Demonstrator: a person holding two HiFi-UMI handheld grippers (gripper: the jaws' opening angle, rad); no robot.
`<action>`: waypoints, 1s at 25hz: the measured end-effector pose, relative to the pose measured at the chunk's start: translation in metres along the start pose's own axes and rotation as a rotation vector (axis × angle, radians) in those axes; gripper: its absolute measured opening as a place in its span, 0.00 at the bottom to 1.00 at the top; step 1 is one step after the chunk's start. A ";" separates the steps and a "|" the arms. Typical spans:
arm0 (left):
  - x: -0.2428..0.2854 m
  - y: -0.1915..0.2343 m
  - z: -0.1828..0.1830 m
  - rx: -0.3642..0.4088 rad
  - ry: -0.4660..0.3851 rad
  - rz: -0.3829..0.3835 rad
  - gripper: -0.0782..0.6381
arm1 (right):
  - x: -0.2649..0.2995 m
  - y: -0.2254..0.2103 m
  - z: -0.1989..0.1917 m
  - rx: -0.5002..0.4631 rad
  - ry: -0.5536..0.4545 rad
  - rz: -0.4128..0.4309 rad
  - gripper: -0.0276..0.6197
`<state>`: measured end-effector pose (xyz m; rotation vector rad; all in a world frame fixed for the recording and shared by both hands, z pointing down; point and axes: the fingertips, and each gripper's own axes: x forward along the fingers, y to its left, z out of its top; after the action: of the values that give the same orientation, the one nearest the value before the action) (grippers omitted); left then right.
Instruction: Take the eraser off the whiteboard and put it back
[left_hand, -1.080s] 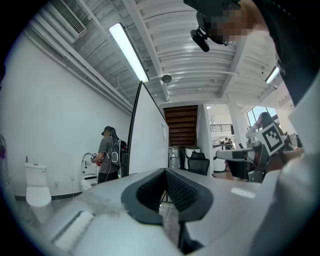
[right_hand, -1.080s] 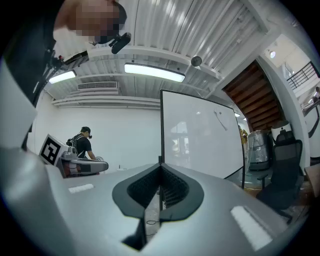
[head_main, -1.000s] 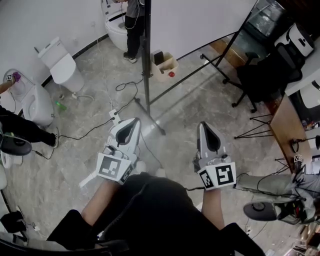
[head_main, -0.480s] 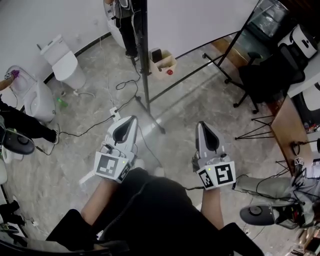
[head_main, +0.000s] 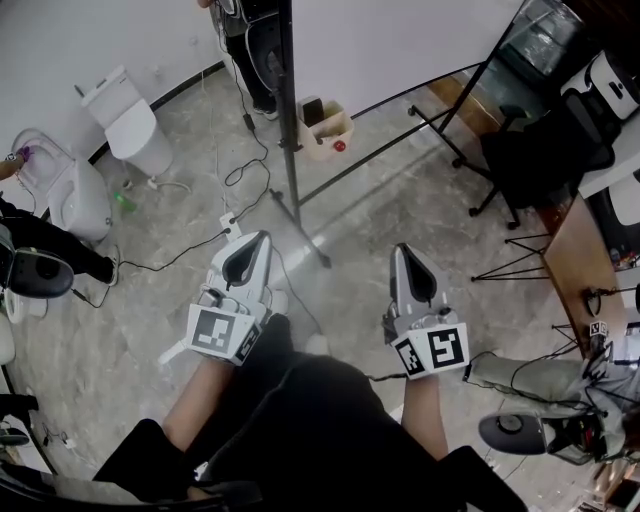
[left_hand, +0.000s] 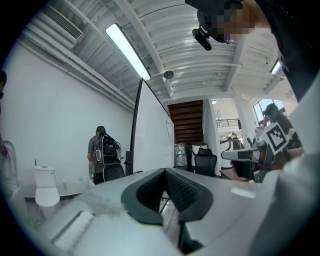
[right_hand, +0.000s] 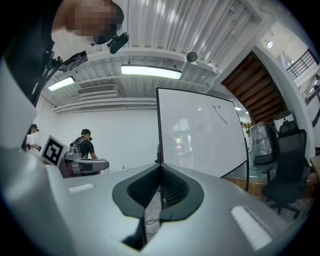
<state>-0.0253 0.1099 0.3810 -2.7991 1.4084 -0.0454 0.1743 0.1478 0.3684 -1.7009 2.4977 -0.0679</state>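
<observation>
- Change since a second ago is slight: the person (head_main: 250, 50) standing far off by the stand is now sliding out past the top edge, while both my grippers are staying almost where they were.
- Left gripper (head_main: 258, 240) and right gripper (head_main: 403, 252) are keeping their jaws pressed together, gripping nothing.
- I am holding both level, side by side, pointing toward the far whiteboard (head_main: 400, 40).
- I am failing to make out the eraser.
</observation>
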 end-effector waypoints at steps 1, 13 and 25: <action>0.003 0.003 0.000 -0.003 -0.002 -0.003 0.12 | 0.004 -0.001 -0.001 0.001 0.002 0.000 0.06; 0.060 0.070 0.002 -0.034 -0.018 -0.057 0.12 | 0.096 -0.002 -0.005 -0.002 0.008 -0.032 0.06; 0.105 0.146 0.004 -0.034 0.020 -0.134 0.12 | 0.179 0.010 -0.004 -0.019 0.013 -0.112 0.06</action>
<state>-0.0797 -0.0618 0.3759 -2.9240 1.2351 -0.0507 0.1002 -0.0152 0.3580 -1.8530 2.4180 -0.0653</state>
